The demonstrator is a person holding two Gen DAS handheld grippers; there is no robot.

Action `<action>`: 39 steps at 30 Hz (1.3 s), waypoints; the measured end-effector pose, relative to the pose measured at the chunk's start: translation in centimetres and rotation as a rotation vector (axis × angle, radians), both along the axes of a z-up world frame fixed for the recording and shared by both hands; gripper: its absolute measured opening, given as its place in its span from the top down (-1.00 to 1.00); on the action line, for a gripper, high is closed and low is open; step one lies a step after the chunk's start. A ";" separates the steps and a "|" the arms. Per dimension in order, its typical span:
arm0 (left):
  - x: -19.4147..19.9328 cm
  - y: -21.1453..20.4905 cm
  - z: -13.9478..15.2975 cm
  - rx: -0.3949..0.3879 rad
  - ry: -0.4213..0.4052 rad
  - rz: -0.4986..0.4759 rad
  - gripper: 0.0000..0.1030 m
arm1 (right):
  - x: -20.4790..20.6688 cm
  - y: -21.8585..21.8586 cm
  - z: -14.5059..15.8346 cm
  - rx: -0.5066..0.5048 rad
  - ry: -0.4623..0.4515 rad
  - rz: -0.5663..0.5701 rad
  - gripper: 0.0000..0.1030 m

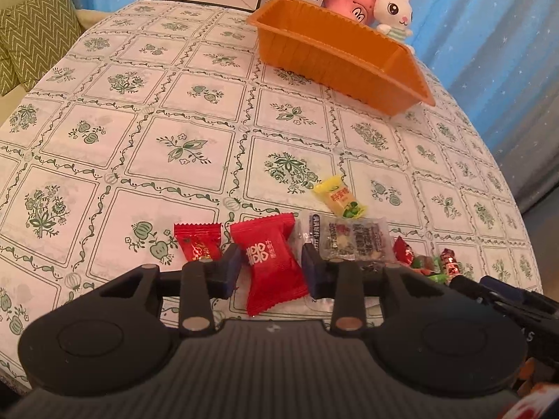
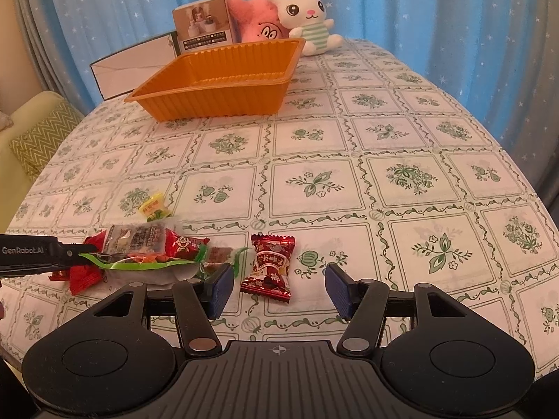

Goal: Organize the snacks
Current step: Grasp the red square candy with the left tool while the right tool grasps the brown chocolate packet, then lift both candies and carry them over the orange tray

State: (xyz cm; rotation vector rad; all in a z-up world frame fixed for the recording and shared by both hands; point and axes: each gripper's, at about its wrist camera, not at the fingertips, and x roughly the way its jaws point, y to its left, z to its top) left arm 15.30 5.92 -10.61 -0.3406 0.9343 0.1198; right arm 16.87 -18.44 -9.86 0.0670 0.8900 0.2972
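An empty orange tray [image 1: 401, 66] [image 2: 223, 99] stands at the far side of the table. My left gripper [image 1: 272, 270] is open, its blue pads either side of a big red candy [image 1: 272, 262] lying on the cloth. Beside it lie a small red candy [image 1: 197, 244], a clear nut packet [image 1: 353, 242] and a yellow candy [image 1: 340, 197]. My right gripper [image 2: 279, 288] is open around a dark red candy [image 2: 270, 267]. A heap of red and green wrapped snacks [image 2: 153, 251] lies to its left, with the left gripper's body [image 2: 31, 255] beside it.
A white plush rabbit [image 2: 311, 21], a pink plush [image 2: 258, 21], a small printed box [image 2: 202, 28] and a white card [image 2: 132, 66] stand behind the tray. Blue star curtains hang behind. A green zigzag cushion [image 1: 35, 45] lies off the table's left.
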 end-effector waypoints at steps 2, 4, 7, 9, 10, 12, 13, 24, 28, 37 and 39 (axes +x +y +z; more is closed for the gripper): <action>0.0 0.0 -0.2 0.004 0.000 -0.003 0.33 | 0.1 0.1 -0.1 -0.001 -0.001 0.004 -0.15; -0.2 -0.2 -0.3 0.015 -0.001 -0.016 0.37 | 0.2 0.2 -0.2 -0.001 -0.004 0.011 -0.15; -0.7 -0.6 -0.2 0.038 -0.003 -0.028 0.53 | 0.4 0.5 -0.5 -0.002 -0.001 0.025 -0.15; -1.3 -0.9 -0.2 0.054 -0.006 -0.041 0.54 | 0.5 0.6 -0.7 0.001 0.002 0.027 -0.14; -1.7 -1.0 -0.2 0.058 -0.006 -0.046 0.54 | 0.5 0.7 -0.8 -0.001 0.002 0.028 -0.14; -2.3 -1.0 -0.2 0.052 -0.008 -0.045 0.54 | 0.6 0.8 -0.9 -0.007 -0.004 0.026 -0.05; -2.5 -1.0 -0.1 0.050 -0.007 -0.041 0.54 | 0.8 0.8 -0.9 -0.007 -0.003 0.027 0.08; -2.3 -1.4 -0.4 0.115 -0.001 -0.066 0.48 | 0.5 1.2 -1.2 -0.069 -0.015 0.053 0.58; -2.2 -2.0 -0.5 0.154 0.001 -0.094 0.49 | -0.1 1.3 -1.2 -0.087 -0.018 0.064 0.58; -3.1 -2.4 -0.4 0.170 0.011 -0.131 0.52 | -1.6 1.6 -1.3 -0.150 -0.025 0.083 0.58; -3.1 -2.5 -0.4 0.178 0.012 -0.133 0.52 | -1.8 1.8 -1.4 -0.167 -0.040 0.096 0.57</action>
